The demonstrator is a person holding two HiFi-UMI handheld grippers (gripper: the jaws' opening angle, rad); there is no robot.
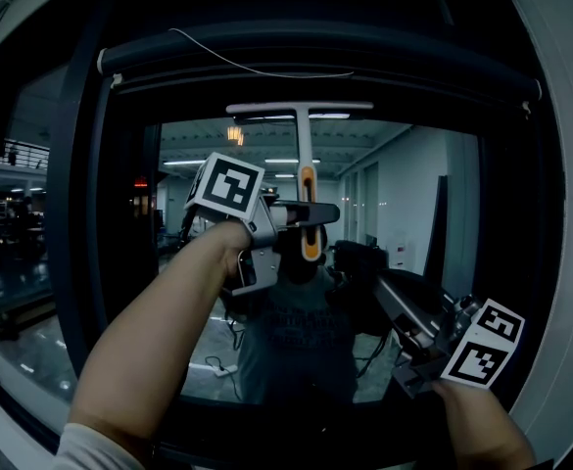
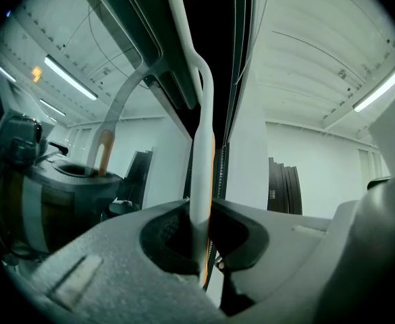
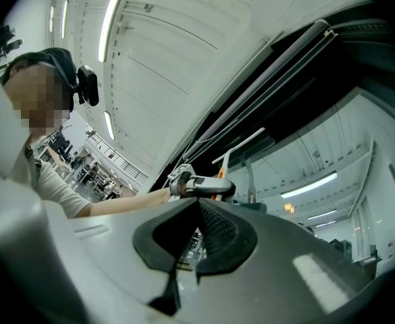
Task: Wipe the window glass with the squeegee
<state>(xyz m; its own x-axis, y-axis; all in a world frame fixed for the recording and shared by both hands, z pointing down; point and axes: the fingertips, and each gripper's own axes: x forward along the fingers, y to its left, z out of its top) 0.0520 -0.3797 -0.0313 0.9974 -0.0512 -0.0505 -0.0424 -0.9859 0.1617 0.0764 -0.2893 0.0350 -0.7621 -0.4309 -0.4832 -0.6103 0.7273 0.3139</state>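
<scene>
Your left gripper is raised in front of the window glass. Its jaws are clamped on the handle of the squeegee. The left gripper view confirms this: the white handle with its orange strip runs up from between the two pads of the left gripper, which press it from both sides.

The squeegee stands upright. Its crossbar lies level, high on the pane and just below the dark top frame. In the left gripper view the handle and its reflection draw together towards the head, so the head is at the glass. Firm contact cannot be confirmed.

Your right gripper is held lower and to the right, well apart from the squeegee, and points up and to the left. The right gripper view shows its jaws together with nothing between them. Beyond them that view takes in the left gripper and the squeegee above it.

The pane is dark and reflects your torso and both grippers. A thin white cord hangs across the top frame.
</scene>
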